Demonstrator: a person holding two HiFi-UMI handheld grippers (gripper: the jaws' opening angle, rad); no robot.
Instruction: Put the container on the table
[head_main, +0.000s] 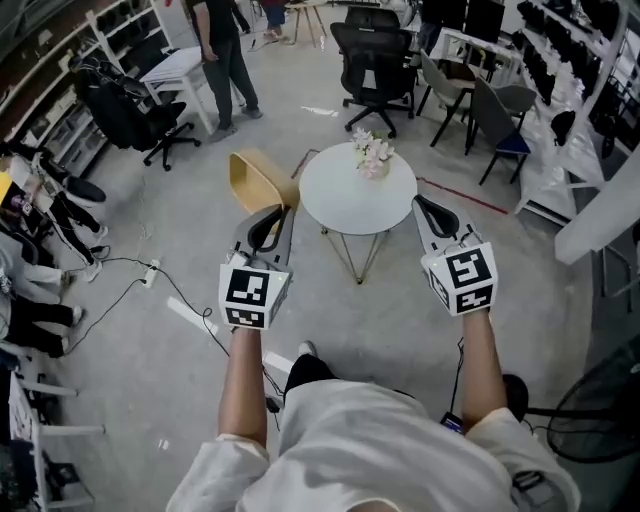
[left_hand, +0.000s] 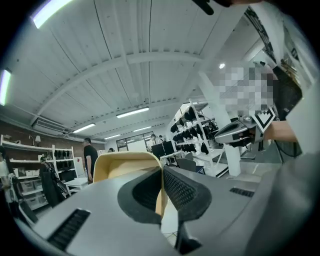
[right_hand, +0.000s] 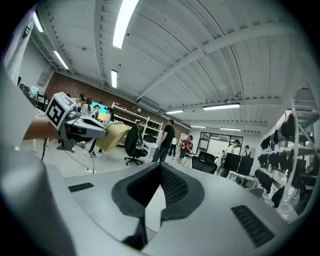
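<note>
While in left hand-held gripper (head_main: 274, 220), tan thin-walled open container (head_main: 254, 180).

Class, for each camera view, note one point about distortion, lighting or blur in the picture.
Head view: evenly lit and sharp, no glare on the round table. Left gripper view: fisheye bends the ceiling beams, corners black, container sharp. Right gripper view: same fisheye; ceiling strip light glares white.

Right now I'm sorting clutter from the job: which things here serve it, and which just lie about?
Job: tan plastic container gripped in the left claw; round white table.
Lying about: pale flower bunch on that table; black office chairs; white floor power strip.
</note>
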